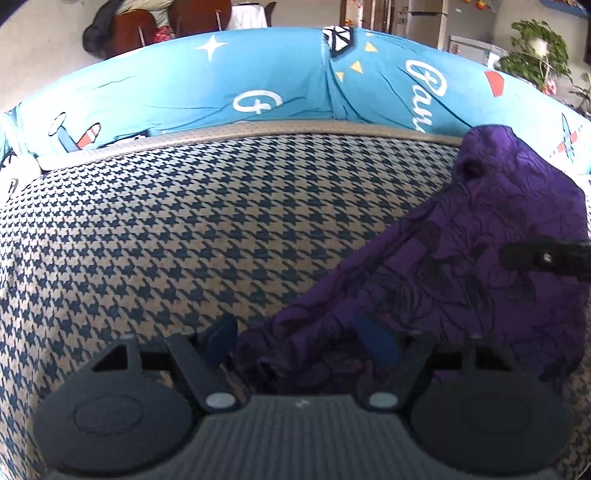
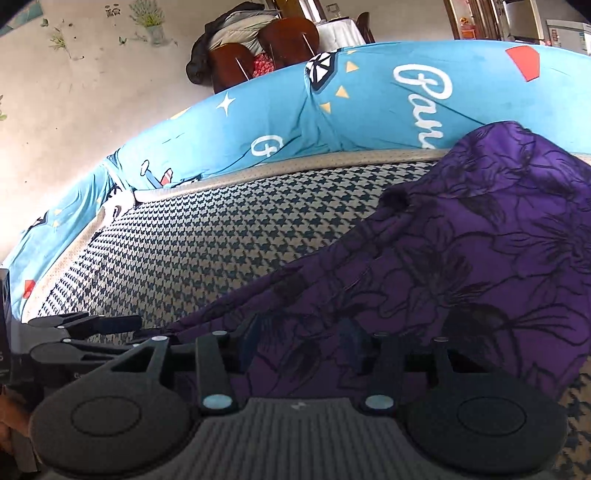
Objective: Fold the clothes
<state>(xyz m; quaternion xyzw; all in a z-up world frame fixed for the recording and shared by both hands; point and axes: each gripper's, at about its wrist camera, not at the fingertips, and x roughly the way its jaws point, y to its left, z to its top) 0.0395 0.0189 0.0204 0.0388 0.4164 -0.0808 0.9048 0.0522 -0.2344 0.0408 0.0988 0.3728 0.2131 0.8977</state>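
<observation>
Left claw (image 1: 299, 339): fingers spread wide, released; the near edge of the purple floral garment (image 1: 461, 258) bunches between them. Right claw (image 2: 303, 332): fingers likewise apart, low against the garment (image 2: 461, 258), whose cloth fills the gap; whether it grips cannot be told. The garment lies crumpled on the right part of the houndstooth cushion (image 1: 184, 229), rising toward the far right. Beyond the cushion stands the blue printed backrest (image 1: 258, 85). Farther off, wooden chairs (image 2: 258, 51) stand by the wall.

Beige wall (image 2: 92, 92), wood chairs (image 2: 288, 37), fridge (image 1: 424, 18)
</observation>
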